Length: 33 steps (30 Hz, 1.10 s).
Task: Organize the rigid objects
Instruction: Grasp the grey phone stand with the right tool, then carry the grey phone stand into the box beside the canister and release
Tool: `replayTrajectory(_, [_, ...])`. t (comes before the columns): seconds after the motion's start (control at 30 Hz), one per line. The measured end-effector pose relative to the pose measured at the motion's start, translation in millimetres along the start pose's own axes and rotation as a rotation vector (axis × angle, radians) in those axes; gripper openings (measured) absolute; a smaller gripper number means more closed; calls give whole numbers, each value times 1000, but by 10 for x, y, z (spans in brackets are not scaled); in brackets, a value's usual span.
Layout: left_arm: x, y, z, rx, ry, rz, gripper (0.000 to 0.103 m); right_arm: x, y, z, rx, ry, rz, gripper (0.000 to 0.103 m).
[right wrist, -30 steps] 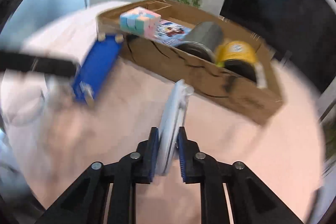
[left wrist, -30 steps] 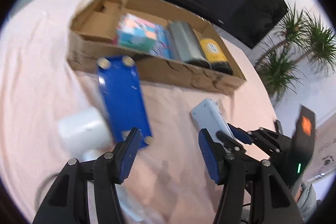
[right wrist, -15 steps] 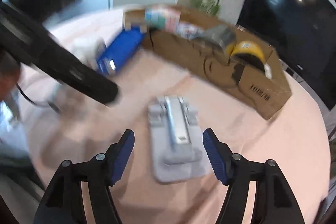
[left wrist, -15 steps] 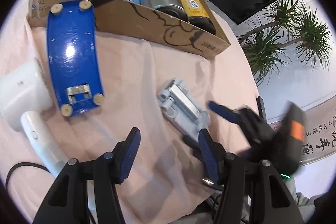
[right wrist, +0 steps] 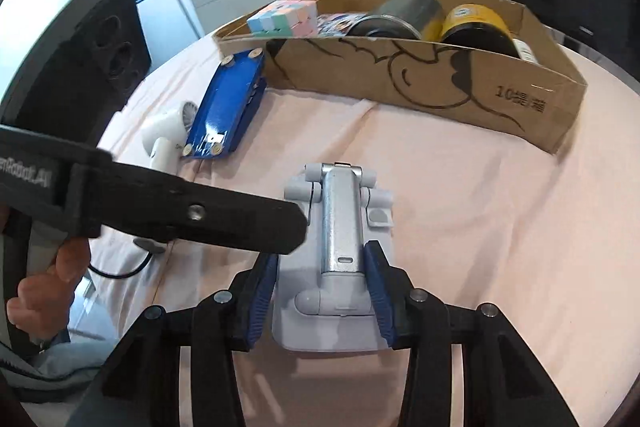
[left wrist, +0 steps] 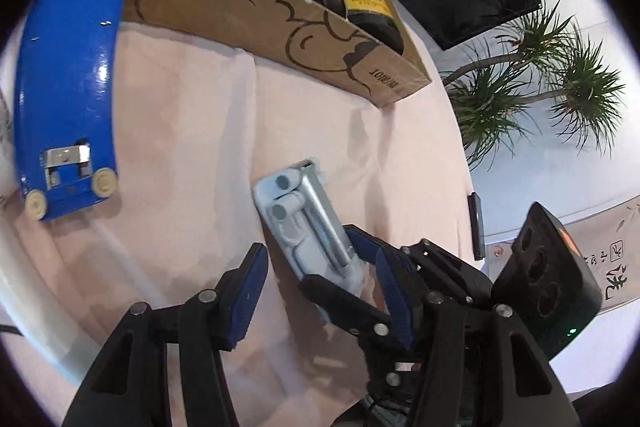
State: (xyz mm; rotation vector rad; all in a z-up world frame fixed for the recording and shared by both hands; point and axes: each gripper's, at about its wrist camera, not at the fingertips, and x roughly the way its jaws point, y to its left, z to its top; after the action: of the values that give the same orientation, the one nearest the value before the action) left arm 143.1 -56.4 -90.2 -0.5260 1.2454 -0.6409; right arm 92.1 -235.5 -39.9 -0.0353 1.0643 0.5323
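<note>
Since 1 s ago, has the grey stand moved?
Yes. It was upright on edge in the right claw; now the stand lies flat on the cloth, still short of the box. The claw straddles it, pads not clearly touching.

Folding stand (right wrist: 336,263): pale grey plastic with a silver metal arm, folded flat, lying on the pink cloth in front of the box (hinge end pointing toward the box).
Blue plate (right wrist: 226,111): glossy blue, long, round pads at its corners, lying flat just beside the box's left end.
Cardboard box (right wrist: 432,79): open-topped, holding a pastel cube (right wrist: 282,17), a grey can (right wrist: 400,17) and a yellow-labelled can (right wrist: 476,25), both cans lying on their sides.
</note>
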Motion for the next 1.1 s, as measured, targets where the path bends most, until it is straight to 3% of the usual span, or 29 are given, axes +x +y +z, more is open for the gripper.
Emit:
replayTrajectory(0.03, [30,-10,9,8,12,-2,42,-13,-35,-4,24,-8,12,42])
replayTrajectory(0.17, [111,-25,23,23,32,13,35,-70,-175,-53,112,-19,83,42])
replayTrajectory(0.3, [29,15,53,-15,-7,-23,25,-91,-326,-4,219,-22,166,42])
replayTrajectory(0.43, [-125,-17,90,0,-46,-2,13,-117,-241,73,196,-32,163,42])
replayTrajectory(0.6, [-450,-110,238,30,-116,9,14,-247,-61,311,156,-93,186,42])
replayTrajectory(0.73, [-858,-249,643,102,-192,16,14,-395,77,694,105,-178,179,42])
replayTrajectory(0.87, [-1151,-313,1183,167,-245,40,14,-410,121,1294,91,-253,168,42])
replayTrajectory(0.93, [-1188,-245,1501,169,-239,53,14,-300,101,1603,103,-259,166,42])
replayTrajectory(1.1, [-940,159,2099,81,-126,23,14,206,-63,2116,199,-149,145,42])
